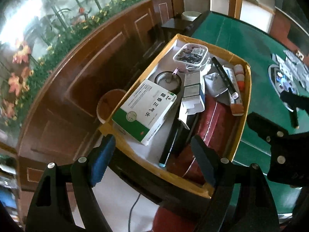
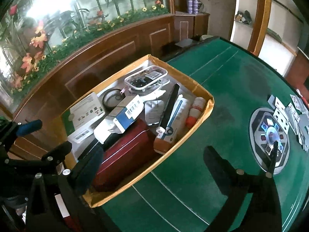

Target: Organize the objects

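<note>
A yellow-rimmed cardboard box (image 1: 239,141) (image 2: 173,150) sits at the edge of the green table. It holds a green-and-white medicine carton (image 1: 146,112) (image 2: 85,112), a black tape roll (image 1: 168,81), a clear tub of dark bits (image 1: 191,55) (image 2: 144,79), a blue-and-white carton (image 2: 127,116), a dark red case (image 1: 212,119) (image 2: 123,150), a black stick (image 2: 170,104) and an orange-capped bottle (image 1: 239,75) (image 2: 195,110). My left gripper (image 1: 152,160) hangs open over the box's near corner. My right gripper (image 2: 154,166) is open wide above the box's near side, with nothing in it.
The green felt table (image 2: 222,96) has a round centre console (image 2: 268,133) and scattered playing cards (image 2: 295,114) at the right. A curved wooden panel wall (image 1: 92,61) runs behind the box. A brown bucket (image 1: 110,104) stands on the floor beside the box.
</note>
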`<state>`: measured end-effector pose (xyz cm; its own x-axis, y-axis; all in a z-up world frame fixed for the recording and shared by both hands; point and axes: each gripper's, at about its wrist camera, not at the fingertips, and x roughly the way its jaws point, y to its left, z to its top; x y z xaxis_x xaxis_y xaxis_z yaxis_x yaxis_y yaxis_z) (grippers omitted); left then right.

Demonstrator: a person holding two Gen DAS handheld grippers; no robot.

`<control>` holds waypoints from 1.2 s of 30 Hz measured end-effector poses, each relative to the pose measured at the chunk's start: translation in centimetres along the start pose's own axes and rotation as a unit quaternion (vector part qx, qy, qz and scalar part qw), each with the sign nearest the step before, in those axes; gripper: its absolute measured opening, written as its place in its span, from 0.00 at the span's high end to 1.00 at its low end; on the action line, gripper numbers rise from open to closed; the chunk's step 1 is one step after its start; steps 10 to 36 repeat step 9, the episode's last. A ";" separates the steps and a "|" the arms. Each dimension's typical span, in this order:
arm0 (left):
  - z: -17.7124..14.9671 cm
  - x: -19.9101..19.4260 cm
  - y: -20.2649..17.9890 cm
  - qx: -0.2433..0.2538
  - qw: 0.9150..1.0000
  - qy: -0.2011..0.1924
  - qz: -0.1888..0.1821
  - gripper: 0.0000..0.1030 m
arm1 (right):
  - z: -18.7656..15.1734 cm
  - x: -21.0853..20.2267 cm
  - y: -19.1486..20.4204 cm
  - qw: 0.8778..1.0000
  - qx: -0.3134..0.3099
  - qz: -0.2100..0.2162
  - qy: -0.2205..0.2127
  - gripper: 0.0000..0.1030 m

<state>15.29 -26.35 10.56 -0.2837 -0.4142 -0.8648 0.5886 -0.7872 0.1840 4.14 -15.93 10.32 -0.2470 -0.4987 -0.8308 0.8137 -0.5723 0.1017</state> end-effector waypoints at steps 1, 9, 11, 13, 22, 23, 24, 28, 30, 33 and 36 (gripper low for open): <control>0.0 -0.1 0.0 -0.002 1.000 -0.001 0.003 0.21 | -0.1 0.0 0.0 1.000 -0.001 -0.001 0.000 0.00; -0.5 0.0 -2.9 0.034 0.999 0.000 -0.024 0.22 | -1.9 -1.1 -1.5 1.000 0.015 -0.018 -0.005 0.00; -0.5 0.0 -2.9 0.034 0.999 0.000 -0.024 0.22 | -1.9 -1.1 -1.5 1.000 0.015 -0.018 -0.005 0.00; -0.5 0.0 -2.9 0.034 0.999 0.000 -0.024 0.22 | -1.9 -1.1 -1.5 1.000 0.015 -0.018 -0.005 0.00; -0.5 0.0 -2.9 0.034 0.999 0.000 -0.024 0.22 | -1.9 -1.1 -1.5 1.000 0.015 -0.018 -0.005 0.00; -0.5 0.0 -2.9 0.034 0.999 0.000 -0.024 0.22 | -1.9 -1.1 -1.5 1.000 0.015 -0.018 -0.005 0.00; -0.5 0.0 -2.9 0.034 0.999 0.000 -0.024 0.22 | -1.9 -1.1 -1.5 1.000 0.015 -0.018 -0.005 0.00; -0.5 0.0 -2.9 0.034 0.999 0.000 -0.024 0.22 | -1.9 -1.1 -1.5 1.000 0.015 -0.018 -0.005 0.00; -0.5 0.0 -2.9 0.034 0.999 0.000 -0.024 0.22 | -1.9 -1.1 -1.5 1.000 0.015 -0.018 -0.005 0.00; -0.5 0.0 -2.9 0.034 0.999 0.000 -0.024 0.22 | -1.9 -1.1 -1.5 1.000 0.015 -0.018 -0.005 0.00; -0.5 0.0 -2.9 0.034 0.999 0.000 -0.024 0.22 | -1.9 -1.1 -1.5 1.000 0.015 -0.018 -0.005 0.00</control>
